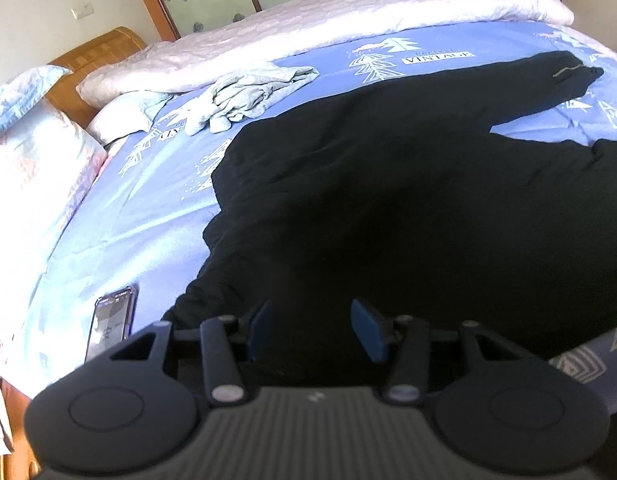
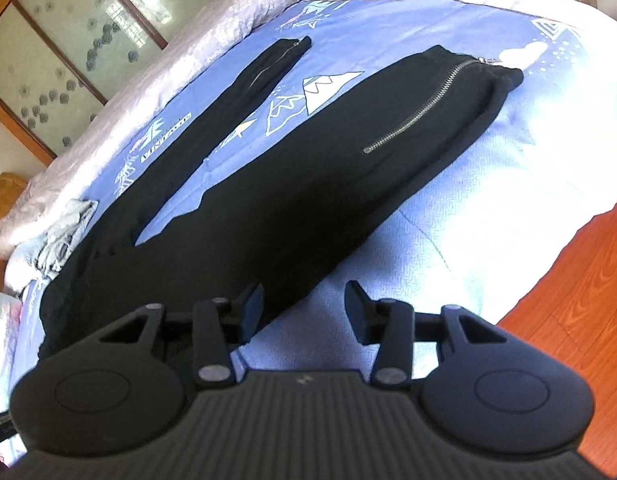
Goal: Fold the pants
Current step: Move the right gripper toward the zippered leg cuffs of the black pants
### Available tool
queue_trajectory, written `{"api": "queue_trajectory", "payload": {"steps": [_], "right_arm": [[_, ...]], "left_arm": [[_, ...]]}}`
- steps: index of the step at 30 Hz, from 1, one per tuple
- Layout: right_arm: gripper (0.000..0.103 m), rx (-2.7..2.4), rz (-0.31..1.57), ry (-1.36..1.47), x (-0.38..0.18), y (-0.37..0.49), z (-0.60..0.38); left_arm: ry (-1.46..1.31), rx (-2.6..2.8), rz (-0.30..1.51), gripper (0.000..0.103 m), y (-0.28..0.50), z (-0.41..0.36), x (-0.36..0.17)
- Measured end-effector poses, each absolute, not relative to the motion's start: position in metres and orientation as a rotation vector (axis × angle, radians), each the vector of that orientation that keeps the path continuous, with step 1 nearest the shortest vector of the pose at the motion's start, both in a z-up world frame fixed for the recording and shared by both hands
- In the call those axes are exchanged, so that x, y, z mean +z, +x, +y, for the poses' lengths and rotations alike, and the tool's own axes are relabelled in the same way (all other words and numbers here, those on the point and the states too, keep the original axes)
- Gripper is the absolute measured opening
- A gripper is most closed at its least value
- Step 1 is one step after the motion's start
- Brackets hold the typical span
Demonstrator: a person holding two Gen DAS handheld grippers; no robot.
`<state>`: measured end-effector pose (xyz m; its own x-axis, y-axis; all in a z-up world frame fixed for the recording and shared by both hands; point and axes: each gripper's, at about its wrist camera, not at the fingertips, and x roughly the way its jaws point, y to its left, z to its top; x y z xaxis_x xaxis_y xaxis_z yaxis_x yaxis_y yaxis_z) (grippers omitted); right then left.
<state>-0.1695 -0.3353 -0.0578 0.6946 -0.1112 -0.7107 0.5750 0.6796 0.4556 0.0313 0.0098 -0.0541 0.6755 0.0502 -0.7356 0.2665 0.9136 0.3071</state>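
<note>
Black pants (image 1: 388, 200) lie spread flat on the blue patterned bedsheet (image 1: 148, 208), waist end near me, legs stretching away. In the right wrist view the pants (image 2: 308, 168) show both legs apart, each with a silver zipper (image 2: 420, 108) near the cuff. My left gripper (image 1: 312, 330) hovers over the waist area, its jaws apart with only dark cloth seen below them. My right gripper (image 2: 304, 310) stands open at the near edge of the closer leg; its left finger is over the black cloth, its right finger over the bare sheet (image 2: 448, 220).
A phone (image 1: 110, 320) lies on the sheet left of the waist. A crumpled grey garment (image 1: 244, 96) sits near the pillows (image 1: 36, 152). A pale quilt (image 1: 348, 16) runs along the far side. The wooden floor (image 2: 568, 300) shows past the bed's edge at right.
</note>
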Motion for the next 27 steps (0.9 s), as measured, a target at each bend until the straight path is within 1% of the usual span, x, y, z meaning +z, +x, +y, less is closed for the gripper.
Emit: {"api": "queue_trajectory", "payload": {"steps": [13,15,27], "right_arm": [[0.048,-0.385,0.809,0.398,-0.054,-0.137,-0.286],[0.048,-0.390,0.824,0.361,-0.055,-0.135,-0.286],[0.048,-0.425,0.850,0.246,-0.058,-0.126,-0.287]], "left_arm": [[0.398,-0.150,0.819,0.046,0.034,0.010,-0.059],[0.375,-0.166,0.815,0.048,0.033,0.013,-0.057],[0.343,-0.214,0.806,0.049,0.029,0.012,-0.051]]}}
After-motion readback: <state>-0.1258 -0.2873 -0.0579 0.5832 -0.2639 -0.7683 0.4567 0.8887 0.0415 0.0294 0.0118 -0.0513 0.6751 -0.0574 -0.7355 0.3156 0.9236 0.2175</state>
